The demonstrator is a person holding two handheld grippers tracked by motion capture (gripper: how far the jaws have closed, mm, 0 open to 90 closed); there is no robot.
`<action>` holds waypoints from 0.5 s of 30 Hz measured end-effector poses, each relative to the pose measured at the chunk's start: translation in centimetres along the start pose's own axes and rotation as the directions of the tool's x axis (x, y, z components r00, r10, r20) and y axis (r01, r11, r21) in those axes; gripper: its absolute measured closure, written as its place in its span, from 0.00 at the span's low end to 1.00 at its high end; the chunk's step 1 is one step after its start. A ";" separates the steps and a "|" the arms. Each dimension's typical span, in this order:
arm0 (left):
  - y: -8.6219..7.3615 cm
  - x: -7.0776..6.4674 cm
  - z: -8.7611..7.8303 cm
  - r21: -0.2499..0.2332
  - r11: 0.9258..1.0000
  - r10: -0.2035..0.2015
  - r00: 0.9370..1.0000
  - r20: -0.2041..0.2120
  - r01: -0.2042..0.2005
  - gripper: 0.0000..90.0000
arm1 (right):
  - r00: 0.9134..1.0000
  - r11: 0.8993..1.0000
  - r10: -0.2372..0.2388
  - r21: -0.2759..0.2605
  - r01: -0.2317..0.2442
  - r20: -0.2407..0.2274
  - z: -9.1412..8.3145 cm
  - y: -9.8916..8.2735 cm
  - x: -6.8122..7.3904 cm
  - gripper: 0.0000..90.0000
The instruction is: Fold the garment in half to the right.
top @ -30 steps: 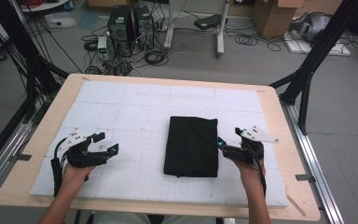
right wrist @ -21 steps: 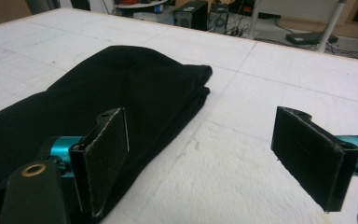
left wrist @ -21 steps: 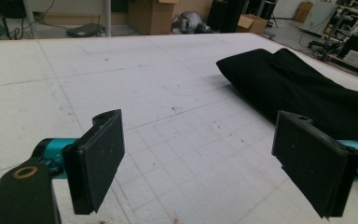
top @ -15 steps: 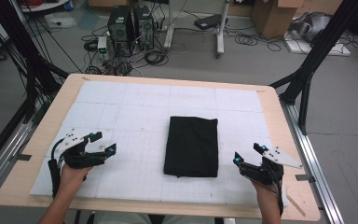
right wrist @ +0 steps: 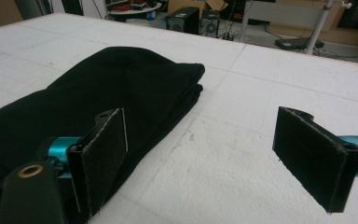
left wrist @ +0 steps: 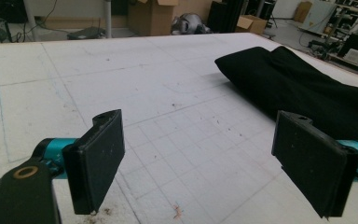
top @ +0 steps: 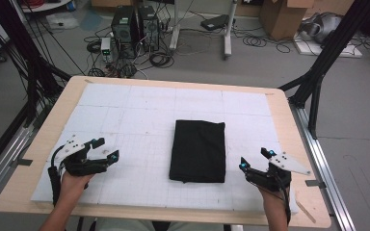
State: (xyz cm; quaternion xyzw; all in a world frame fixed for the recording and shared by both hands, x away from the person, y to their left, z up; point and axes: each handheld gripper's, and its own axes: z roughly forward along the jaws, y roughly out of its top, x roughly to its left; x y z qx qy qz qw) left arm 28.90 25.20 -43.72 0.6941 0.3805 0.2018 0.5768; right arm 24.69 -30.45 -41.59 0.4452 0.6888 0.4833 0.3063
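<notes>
Black folded cloth (top: 198, 151) on white gridded board (top: 125, 110).

Left tool (top: 105, 148) and right tool (top: 256, 159), both wide-jawed, low, well apart.

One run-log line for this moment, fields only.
left gripper: open, off cloth | right gripper: open, off cloth | black cloth: folded, flat on white board, between grippers

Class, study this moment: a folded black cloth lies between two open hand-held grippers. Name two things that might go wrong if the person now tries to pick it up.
1. The folded black cloth is stacked in layers, so the right hand-held gripper, open beside its edge, might pinch the top layer alone and unfold it.
2. The left hand-held gripper sits farther away, so a one-sided lift might let the cloth sag and drag across the white foam mat.
</notes>
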 end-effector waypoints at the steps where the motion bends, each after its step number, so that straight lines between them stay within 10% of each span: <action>1: 0.0 0.0 0.1 0.001 1.000 -0.005 1.000 0.000 0.005 0.20 | 1.000 1.000 0.004 0.002 -0.004 0.002 0.0 0.0 0.1 0.19; 15: -0.2 0.2 0.8 0.010 1.000 -0.010 1.000 -0.011 0.010 0.20 | 1.000 1.000 -0.003 0.012 0.003 0.015 -0.2 -0.4 -0.3 0.19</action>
